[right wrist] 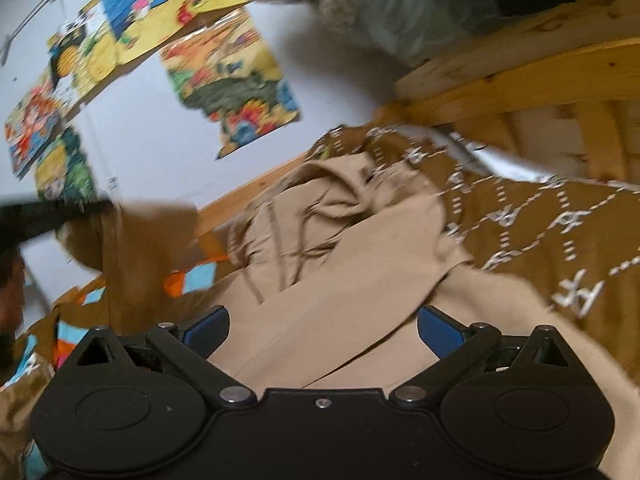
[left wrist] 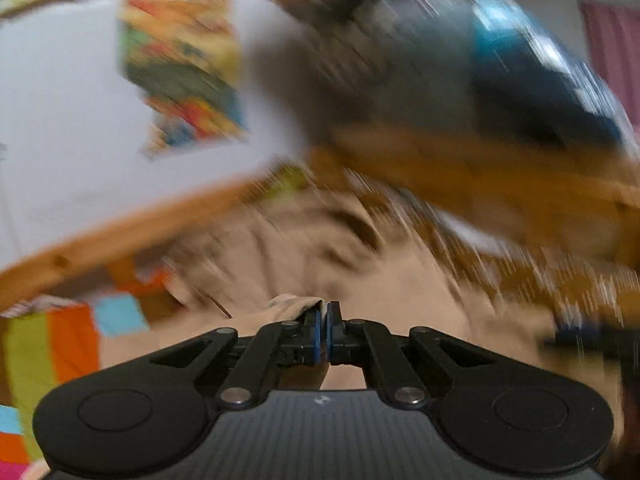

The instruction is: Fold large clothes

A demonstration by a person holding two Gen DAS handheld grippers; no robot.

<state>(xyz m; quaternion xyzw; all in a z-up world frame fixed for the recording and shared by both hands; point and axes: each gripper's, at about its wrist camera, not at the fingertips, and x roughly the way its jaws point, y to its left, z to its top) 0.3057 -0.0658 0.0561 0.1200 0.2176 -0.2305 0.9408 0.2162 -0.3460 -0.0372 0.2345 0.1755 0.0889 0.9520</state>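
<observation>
A large beige garment point(right wrist: 344, 264) lies crumpled on a brown bedspread point(right wrist: 560, 232) with white marks. My left gripper point(left wrist: 323, 312) is shut on a fold of this beige garment point(left wrist: 292, 306), which bunches at the left blue pad. In the right wrist view my right gripper point(right wrist: 322, 330) stands open above the beige cloth, with its blue pads point(right wrist: 438, 330) wide apart and nothing pinched between them. At the left of that view a blurred dark gripper point(right wrist: 52, 216) lifts a hanging flap of the beige cloth. The left wrist view is heavily blurred.
A wooden bed frame point(right wrist: 520, 76) rises at the back right, with a grey-blue bundle point(right wrist: 400, 8) on top. Colourful posters point(right wrist: 232, 80) hang on the white wall. A patchwork cover point(left wrist: 52, 352) in orange, green and blue shows at the left.
</observation>
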